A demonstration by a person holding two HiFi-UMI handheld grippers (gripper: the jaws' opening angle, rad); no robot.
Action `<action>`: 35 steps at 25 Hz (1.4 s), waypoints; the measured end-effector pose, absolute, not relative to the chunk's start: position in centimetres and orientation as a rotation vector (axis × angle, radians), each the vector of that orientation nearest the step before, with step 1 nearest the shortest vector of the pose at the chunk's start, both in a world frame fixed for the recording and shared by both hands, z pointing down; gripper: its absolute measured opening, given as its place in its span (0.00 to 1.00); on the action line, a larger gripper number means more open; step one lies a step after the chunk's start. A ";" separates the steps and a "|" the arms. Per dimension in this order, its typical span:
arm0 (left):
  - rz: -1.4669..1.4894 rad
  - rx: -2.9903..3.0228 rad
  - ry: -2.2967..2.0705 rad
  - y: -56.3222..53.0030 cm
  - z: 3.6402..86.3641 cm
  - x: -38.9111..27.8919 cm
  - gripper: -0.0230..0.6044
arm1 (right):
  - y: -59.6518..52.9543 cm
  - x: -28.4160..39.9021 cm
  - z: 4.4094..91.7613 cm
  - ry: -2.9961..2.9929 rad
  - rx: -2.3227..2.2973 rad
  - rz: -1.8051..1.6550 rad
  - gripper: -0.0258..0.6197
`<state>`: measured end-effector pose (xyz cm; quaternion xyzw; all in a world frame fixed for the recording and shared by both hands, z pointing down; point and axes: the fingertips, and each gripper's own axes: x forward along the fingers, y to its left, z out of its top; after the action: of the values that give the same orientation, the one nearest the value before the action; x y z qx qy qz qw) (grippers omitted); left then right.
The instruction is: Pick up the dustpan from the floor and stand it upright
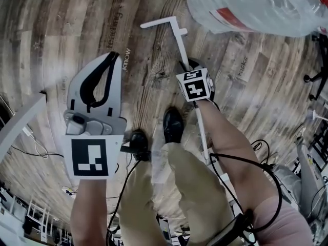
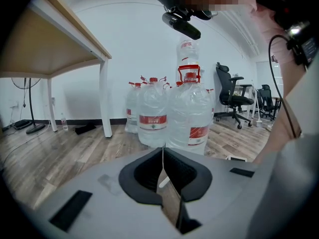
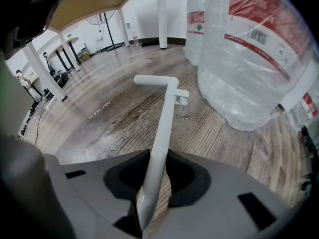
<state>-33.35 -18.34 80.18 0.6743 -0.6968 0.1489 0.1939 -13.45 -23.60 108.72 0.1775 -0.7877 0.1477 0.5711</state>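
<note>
1. Left gripper (image 2: 162, 152): jaws closed together, nothing between them. It is held over the wood floor (image 1: 46, 45), well apart from the dustpan.
2. Right gripper (image 3: 158, 172): jaws clamped on the dustpan's white handle (image 3: 167, 116).
3. The handle's crossbar end (image 1: 160, 22) lies just beside a big water bottle (image 1: 256, 6).
4. Black shoes (image 1: 173, 124) stand near the handle; the pan part is not visible.

The dustpan handle (image 3: 162, 133) is white, the plank floor (image 3: 99, 128) streaky grey-brown, the clear bottles (image 3: 249, 59) red-labelled.
</note>
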 end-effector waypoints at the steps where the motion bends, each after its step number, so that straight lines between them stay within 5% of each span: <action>1: 0.415 1.891 -1.957 -18.3 79.6 -33.4 0.06 | -23.7 -13.6 107.9 -1.857 0.423 0.342 0.20; 14: 0.317 1.946 -2.033 -18.8 62.3 -32.7 0.06 | -25.5 -14.2 87.2 -2.023 0.556 0.269 0.19; 35: 0.234 2.239 -1.958 -10.3 34.7 -23.4 0.06 | -19.1 -1.4 56.0 -2.159 0.950 0.196 0.17</action>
<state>-23.36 -10.33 34.68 0.7480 -0.6543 0.0782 0.0789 -1.39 -19.15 55.98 0.3718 -0.8445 0.0766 0.3777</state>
